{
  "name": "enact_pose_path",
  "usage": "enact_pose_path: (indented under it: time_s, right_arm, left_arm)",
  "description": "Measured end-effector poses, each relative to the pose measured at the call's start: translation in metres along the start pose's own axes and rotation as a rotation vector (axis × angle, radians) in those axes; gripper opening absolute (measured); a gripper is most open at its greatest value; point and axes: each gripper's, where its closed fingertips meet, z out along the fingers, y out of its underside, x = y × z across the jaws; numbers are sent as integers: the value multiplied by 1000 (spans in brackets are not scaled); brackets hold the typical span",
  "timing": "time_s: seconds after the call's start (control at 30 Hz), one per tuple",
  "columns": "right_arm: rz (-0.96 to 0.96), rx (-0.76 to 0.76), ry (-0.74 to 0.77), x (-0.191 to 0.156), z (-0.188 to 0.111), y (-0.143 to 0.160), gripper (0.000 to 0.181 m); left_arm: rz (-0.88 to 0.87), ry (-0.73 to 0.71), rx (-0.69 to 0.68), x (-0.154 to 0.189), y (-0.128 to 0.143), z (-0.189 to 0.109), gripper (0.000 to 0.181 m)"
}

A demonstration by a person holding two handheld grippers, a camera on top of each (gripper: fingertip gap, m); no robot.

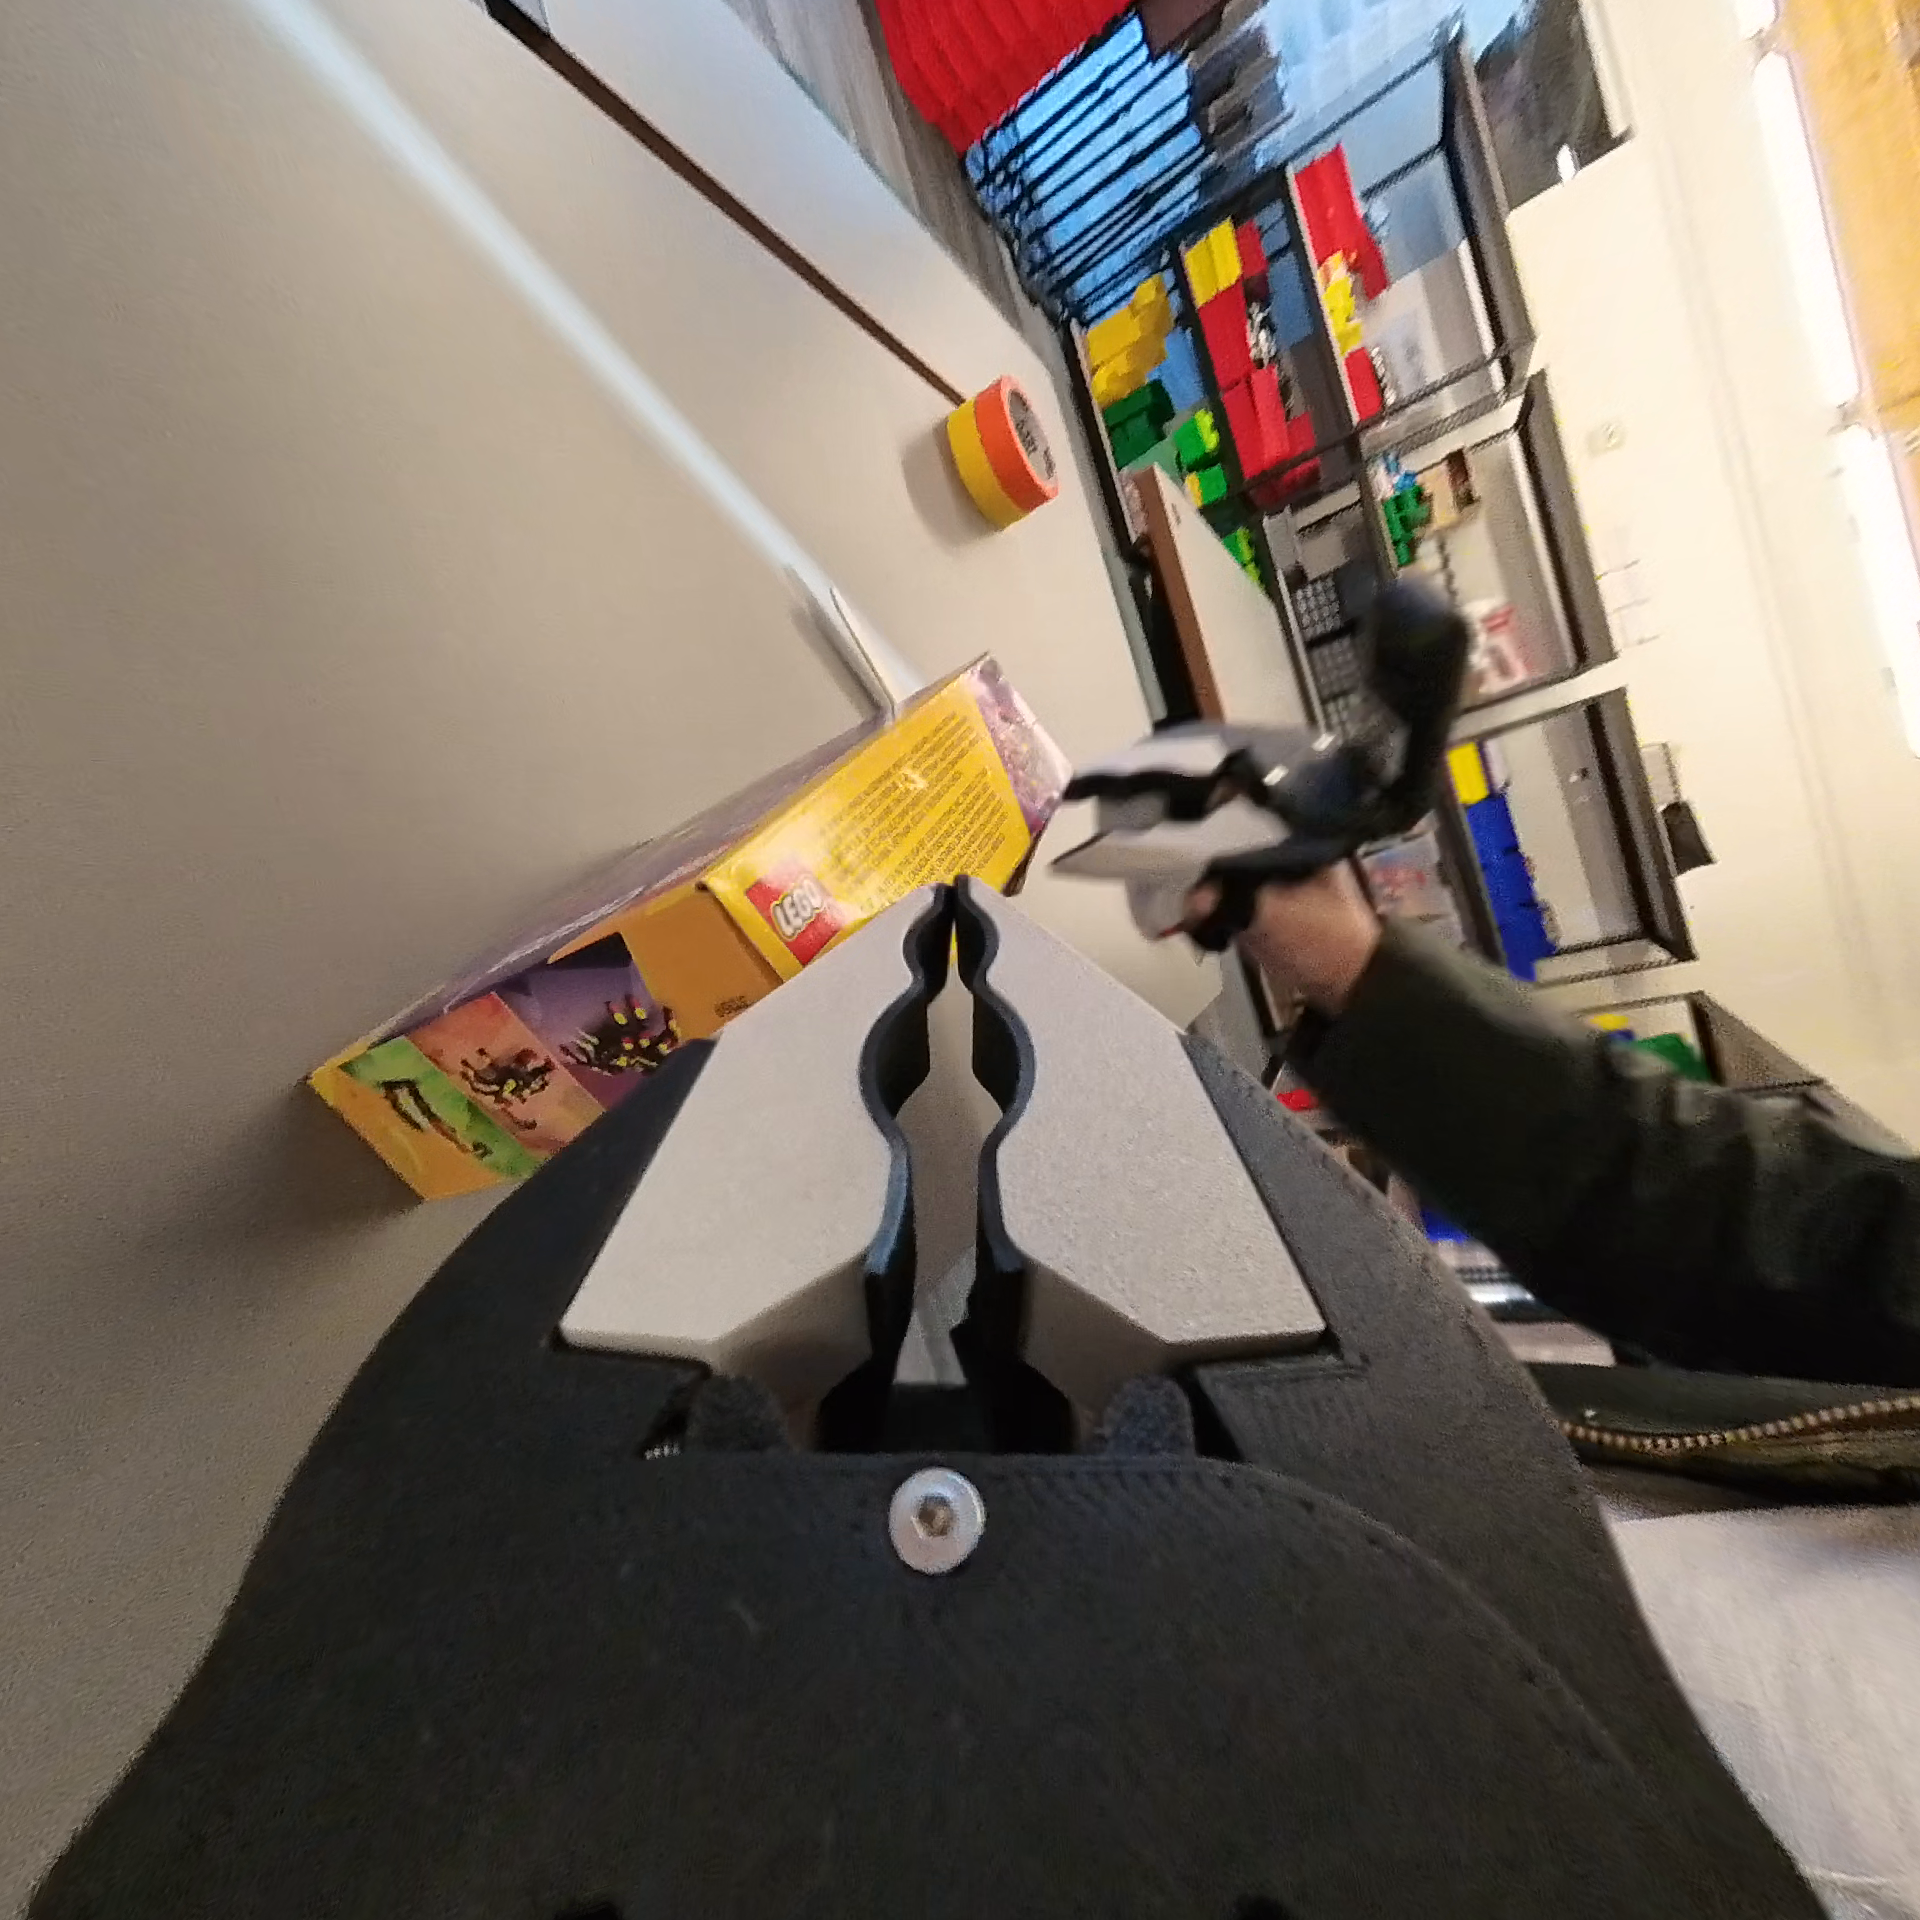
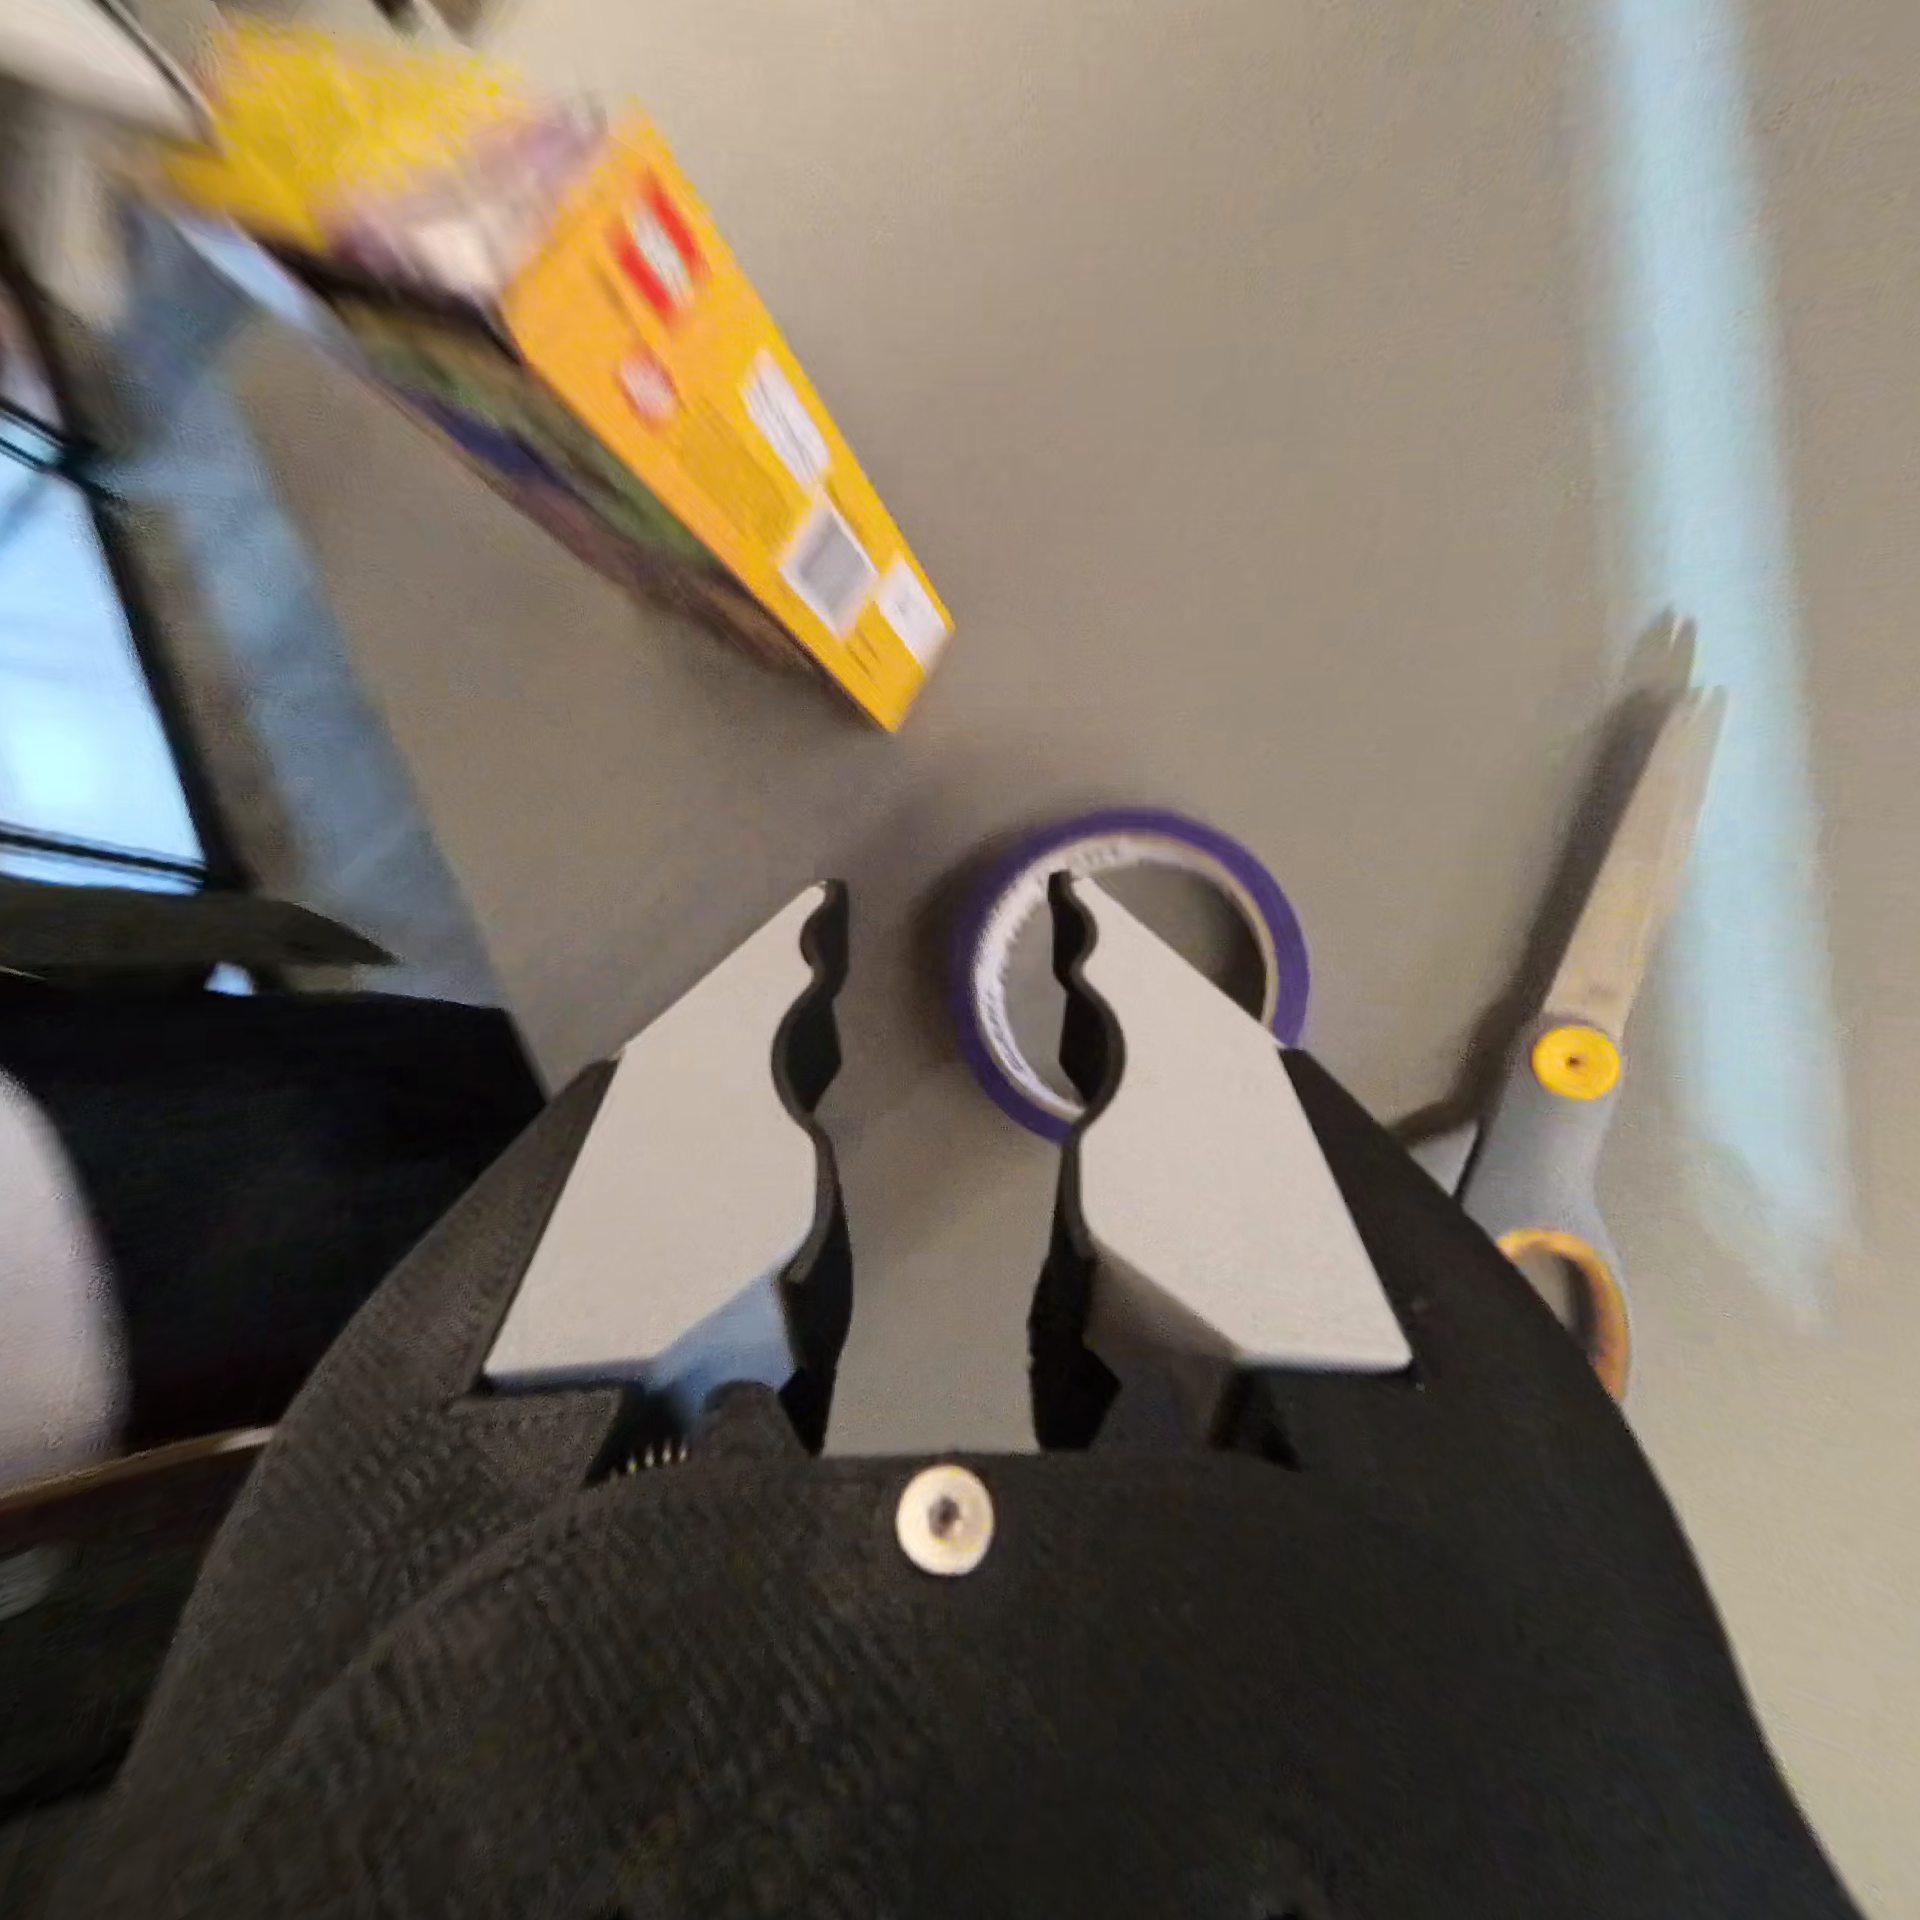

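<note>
Two hand-held grippers over a pale grey counter [image 1: 312, 520] with a toy box, tape rolls and scissors.

The left gripper [image 1: 955, 902] has its fingers clenched together with nothing between them, tips just in front of the yellow toy brick box [image 1: 727, 914], which lies flat on the counter. A stacked orange and yellow tape roll [image 1: 1003, 452] sits farther off, well apart from the box. The right gripper [image 2: 948, 894] has its fingers released, a clear gap between them, poised over a purple tape roll [image 2: 1127, 966] lying flat on the counter; whether a fingertip touches it I cannot tell. Grey scissors with yellow-orange handles [image 2: 1590, 1039] lie near that roll, and the box [image 2: 665, 384] lies beyond, blurred.
</note>
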Motion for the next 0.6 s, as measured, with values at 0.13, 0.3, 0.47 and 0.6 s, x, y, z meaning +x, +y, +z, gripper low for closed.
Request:
enact_pose_path:
  time_s: [0.13,0.3,0.47,0.6]
  right_arm:
    - [-63,-29,40,-12,38,29,42]
    - [-220,-130,142,-8,68,38,27]
    - [-217,-200,212,9,69,33,24]
    - [-203,-201,203,7,68,40,37]
  left_arm:
    - [1,-13,71,5,-11,-4,11]
    - [89,-107,63,11,-18,-14,16]
    - [120,-169,133,30,-16,-39,13]
    - [121,-192,169,46,4,-58,12]
